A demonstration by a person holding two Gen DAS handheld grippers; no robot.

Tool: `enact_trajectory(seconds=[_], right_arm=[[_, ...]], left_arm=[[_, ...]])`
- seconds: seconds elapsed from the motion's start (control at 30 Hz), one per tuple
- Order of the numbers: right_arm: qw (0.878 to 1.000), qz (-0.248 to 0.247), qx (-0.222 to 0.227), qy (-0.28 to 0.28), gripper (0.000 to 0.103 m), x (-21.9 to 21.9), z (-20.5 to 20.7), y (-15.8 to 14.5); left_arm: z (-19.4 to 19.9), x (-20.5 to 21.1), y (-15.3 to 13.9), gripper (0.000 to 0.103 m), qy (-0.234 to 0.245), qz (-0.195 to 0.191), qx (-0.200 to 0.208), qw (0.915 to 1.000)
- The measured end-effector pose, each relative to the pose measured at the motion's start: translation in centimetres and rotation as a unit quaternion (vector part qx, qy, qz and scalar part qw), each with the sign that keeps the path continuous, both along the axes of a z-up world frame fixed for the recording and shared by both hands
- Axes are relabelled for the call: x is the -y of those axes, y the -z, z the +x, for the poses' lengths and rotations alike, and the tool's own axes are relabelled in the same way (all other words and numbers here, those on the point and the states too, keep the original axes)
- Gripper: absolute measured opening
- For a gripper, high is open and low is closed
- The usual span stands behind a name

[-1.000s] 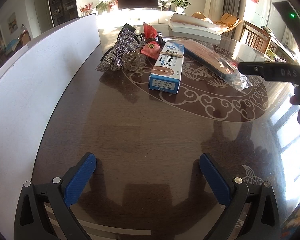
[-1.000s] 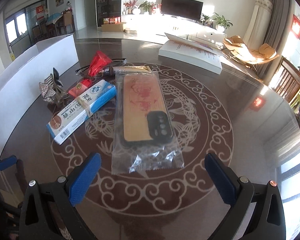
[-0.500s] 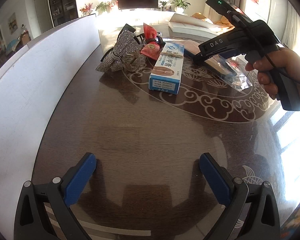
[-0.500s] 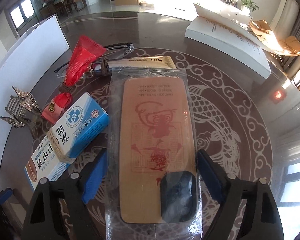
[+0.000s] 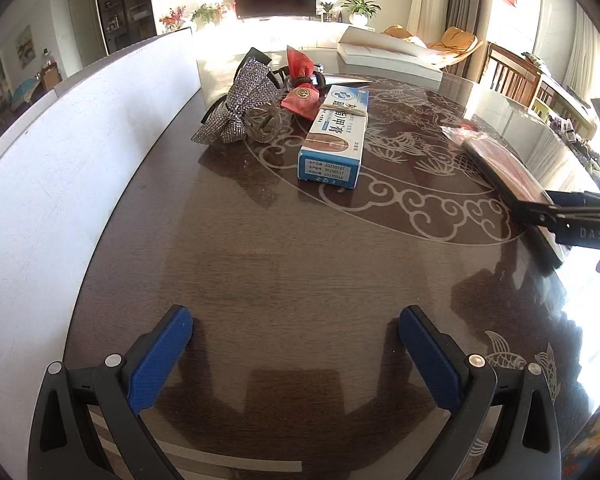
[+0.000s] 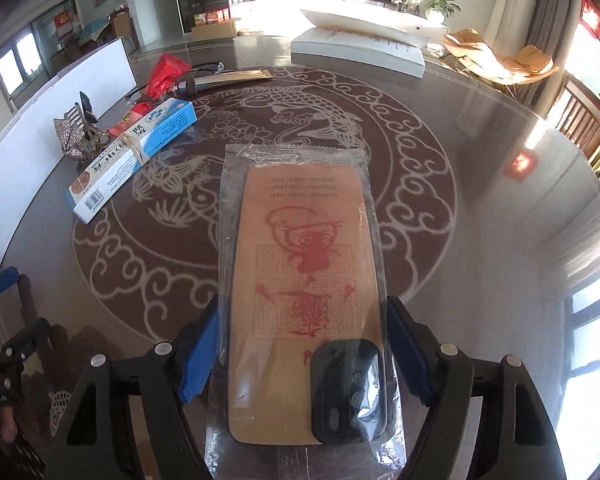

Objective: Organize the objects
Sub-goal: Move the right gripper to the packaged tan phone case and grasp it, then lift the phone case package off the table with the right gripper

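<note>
Since the right claw [image 6: 302,354] is squeezing the bagged phone case [image 6: 306,292] by its two long edges, with only the blue pads [image 6: 198,354] pressing the loose plastic sleeve, that's where it looks most likely to go wrong. It seems lifted clear of the bench [image 6: 480,184], near the edge closest to the person, tilted in the left wrist view with its far end higher. The sleeve is slick and bigger than the case, so the case could slide inside the bag or the whole thing could slip out if the claw swings fast or eases off. It's also gripped near the camera-cutout end, so the long far end hangs out front and could sag or twist.

The left claw [image 5: 296,354] is wide open with nothing in it, hovering low over bare bench near the white board [image 5: 100,140] that runs along the left edge. If the case is headed that way the two claws could bump, since the left one is parked in the open patch.

Everything else is bunched toward the far left of the bench: the blue and white medicine box [image 6: 134,158], the sparkly bow clip [image 5: 240,108], the red pouch [image 5: 300,98]. A wide swing of the case's far end could clip the box and shove the clip and pouch around
</note>
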State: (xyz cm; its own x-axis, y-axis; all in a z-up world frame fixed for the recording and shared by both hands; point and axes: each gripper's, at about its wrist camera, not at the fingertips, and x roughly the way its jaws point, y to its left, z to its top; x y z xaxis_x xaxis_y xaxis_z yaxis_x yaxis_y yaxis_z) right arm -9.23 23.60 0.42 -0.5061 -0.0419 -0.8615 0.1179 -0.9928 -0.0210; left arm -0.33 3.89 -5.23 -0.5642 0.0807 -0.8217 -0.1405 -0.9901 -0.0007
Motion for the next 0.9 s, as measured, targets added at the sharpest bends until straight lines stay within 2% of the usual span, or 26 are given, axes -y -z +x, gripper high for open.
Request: enact_trajectory(seconds=[0.13,0.17,0.23,0.3,0.9], right_arm=[[1.000,-0.005,-0.022,0.003,0.080,-1.3,3.0,0.1],[1.000,-0.009,-0.027,0.000,0.082,-1.3,3.6,0.2],[0.999,-0.007,-0.035,-0.006,0.097,-1.5,4.2,0.3],[0.999,-0.010,-0.039,-0.003,0.102,-1.5,4.4,0.6],[0.999,-0.008,-0.043,0.001,0.103,-1.7,4.3,0.8]], left_arm=[[0.0,0.0,0.0,0.103,0.000,0.000,0.000,1.0000],[0.0,0.0,0.0,0.103,0.000,0.000,0.000,1.0000],[0.0,0.0,0.0,0.103,0.000,0.000,0.000,1.0000],[0.0,0.0,0.0,0.103,0.000,0.000,0.000,1.0000],[-0.1,0.1,0.0,0.103,0.000,-0.001,0.006,1.0000]])
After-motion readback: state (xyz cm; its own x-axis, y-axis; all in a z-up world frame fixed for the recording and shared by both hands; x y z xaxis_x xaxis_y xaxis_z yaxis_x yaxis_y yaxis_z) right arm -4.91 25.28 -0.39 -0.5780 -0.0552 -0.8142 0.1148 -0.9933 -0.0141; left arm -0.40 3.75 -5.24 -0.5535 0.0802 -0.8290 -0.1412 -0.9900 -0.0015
